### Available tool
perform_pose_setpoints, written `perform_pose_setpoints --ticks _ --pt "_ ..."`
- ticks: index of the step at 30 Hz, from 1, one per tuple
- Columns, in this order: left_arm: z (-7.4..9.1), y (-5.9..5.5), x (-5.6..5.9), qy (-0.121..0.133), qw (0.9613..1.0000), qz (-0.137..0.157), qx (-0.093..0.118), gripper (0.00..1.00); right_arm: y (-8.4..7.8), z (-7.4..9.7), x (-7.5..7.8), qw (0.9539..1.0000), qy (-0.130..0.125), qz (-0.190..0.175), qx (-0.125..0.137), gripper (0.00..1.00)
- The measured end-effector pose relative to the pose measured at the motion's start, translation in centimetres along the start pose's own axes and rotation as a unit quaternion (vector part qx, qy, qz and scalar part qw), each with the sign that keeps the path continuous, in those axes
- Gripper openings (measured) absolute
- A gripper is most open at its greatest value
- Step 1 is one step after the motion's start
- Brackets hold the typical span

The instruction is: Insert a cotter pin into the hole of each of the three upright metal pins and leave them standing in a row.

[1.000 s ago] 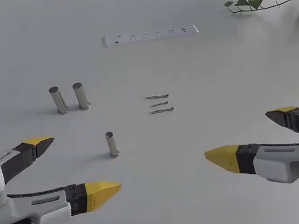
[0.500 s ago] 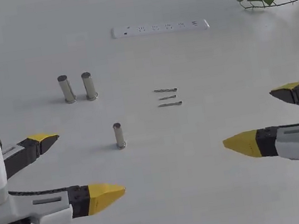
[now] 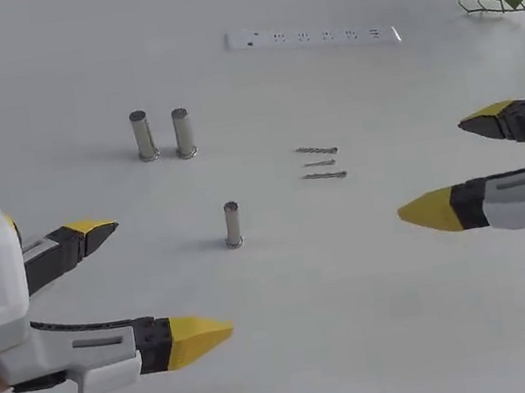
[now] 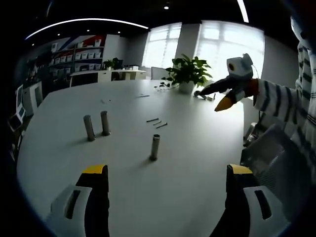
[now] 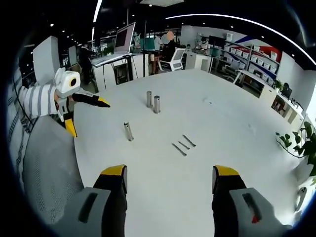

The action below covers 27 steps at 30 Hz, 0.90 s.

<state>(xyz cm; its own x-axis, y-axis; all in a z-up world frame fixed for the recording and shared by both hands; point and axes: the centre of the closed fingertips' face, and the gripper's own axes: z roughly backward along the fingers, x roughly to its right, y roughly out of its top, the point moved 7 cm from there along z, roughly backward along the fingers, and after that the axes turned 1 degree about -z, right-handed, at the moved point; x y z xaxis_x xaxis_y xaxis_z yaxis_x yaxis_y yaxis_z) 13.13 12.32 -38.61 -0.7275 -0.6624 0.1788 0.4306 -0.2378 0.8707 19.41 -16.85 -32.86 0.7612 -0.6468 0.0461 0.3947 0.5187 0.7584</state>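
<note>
1. The white table held everything.
2. The left gripper hovered at eight o'clock of the table, jaws wide apart and empty.
3. The right gripper hovered at three o'clock, jaws likewise apart and empty.
4. Two metal pins stood upright at eleven o'clock of the lone pin.
5. Three cotter pins lay at two o'clock of it.

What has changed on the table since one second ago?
The right tongs moved forward, toward the level of the cotter pins. Nothing was gripped. The left tongs hardly moved; both stay open. The metal pins and cotter pins kept their places.
</note>
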Motion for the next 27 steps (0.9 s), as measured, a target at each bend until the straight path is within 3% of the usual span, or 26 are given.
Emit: perform_pose_setpoints --ticks 5,9,15,19,23,27 --pt "0.1 -0.2 0.0 0.0 1.0 0.007 0.001 0.99 0.8 -1.1 0.6 0.9998 0.001 0.017 -0.009 0.65" --pt "0.2 -0.5 -0.1 0.0 0.9999 0.015 0.003 0.99 1.3 -1.8 1.2 0.9996 0.013 0.026 0.0 0.61" --pt "0.2 -0.6 -0.2 -0.003 0.9998 0.02 0.002 0.99 2.0 -2.9 2.2 0.9972 0.007 0.071 -0.02 0.56" --pt "0.1 -0.7 -0.1 -0.006 0.9998 0.021 0.0 0.99 2.6 -3.8 2.6 0.9959 0.017 0.084 -0.03 0.54" --pt "0.0 -0.8 -0.2 -0.007 0.9996 0.026 -0.002 0.99 3.0 -4.9 3.5 0.9918 0.015 0.117 -0.05 0.53" --pt "0.0 -0.7 -0.2 -0.009 0.9995 0.031 0.001 0.99 3.3 -6.1 4.0 0.9905 0.027 0.123 -0.056 0.5"
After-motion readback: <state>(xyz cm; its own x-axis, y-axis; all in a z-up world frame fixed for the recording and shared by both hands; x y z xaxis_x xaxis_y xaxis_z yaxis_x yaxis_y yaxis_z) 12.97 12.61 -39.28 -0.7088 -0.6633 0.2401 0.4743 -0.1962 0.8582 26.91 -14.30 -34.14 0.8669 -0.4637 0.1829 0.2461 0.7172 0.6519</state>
